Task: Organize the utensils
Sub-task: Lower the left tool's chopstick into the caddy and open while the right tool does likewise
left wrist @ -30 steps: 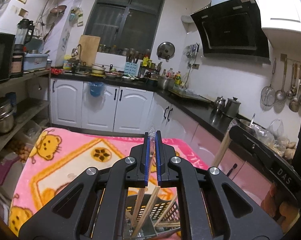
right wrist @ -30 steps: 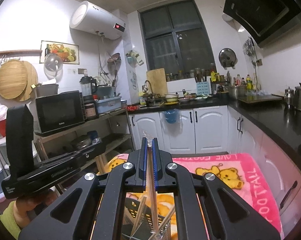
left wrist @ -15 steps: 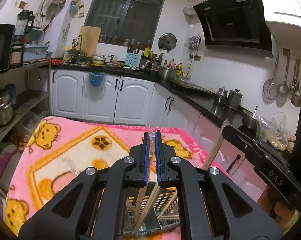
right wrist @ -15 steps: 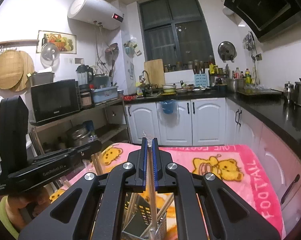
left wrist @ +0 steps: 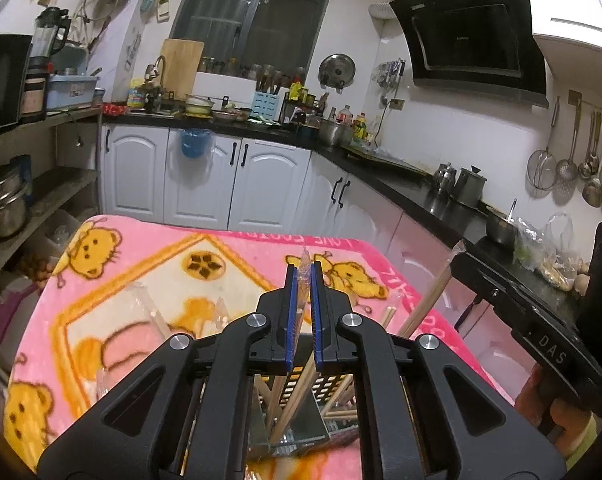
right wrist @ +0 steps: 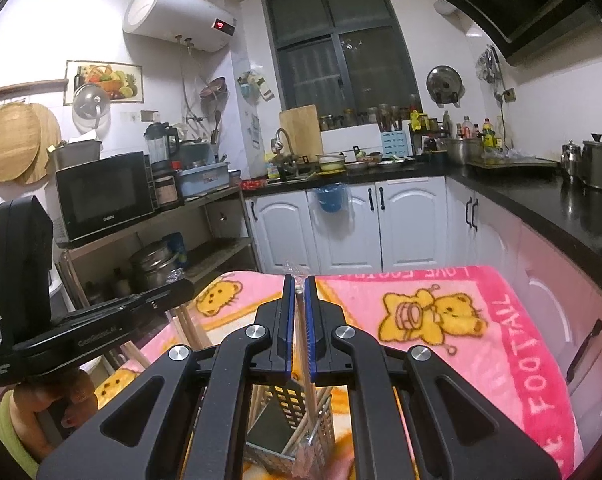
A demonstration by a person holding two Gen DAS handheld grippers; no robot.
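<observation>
Holding wrapped chopsticks, the left gripper [left wrist: 302, 292] and right gripper [right wrist: 300, 300] each stay clamped above the perforated holder [right wrist: 301, 436], which already contains several; wrappers, apparently empty, remain on the blanket [left wrist: 113, 280].

Chopsticks [right wrist: 307, 384] in holder [right wrist: 289, 428] on blanket [right wrist: 441, 304]

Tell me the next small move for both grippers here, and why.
Probably lower both a little further, then release. The left gripper and right gripper each clamp wrapped chopsticks, left pair, right pair, whose lower ends already reach into the metal holder on the pink blanket.
</observation>
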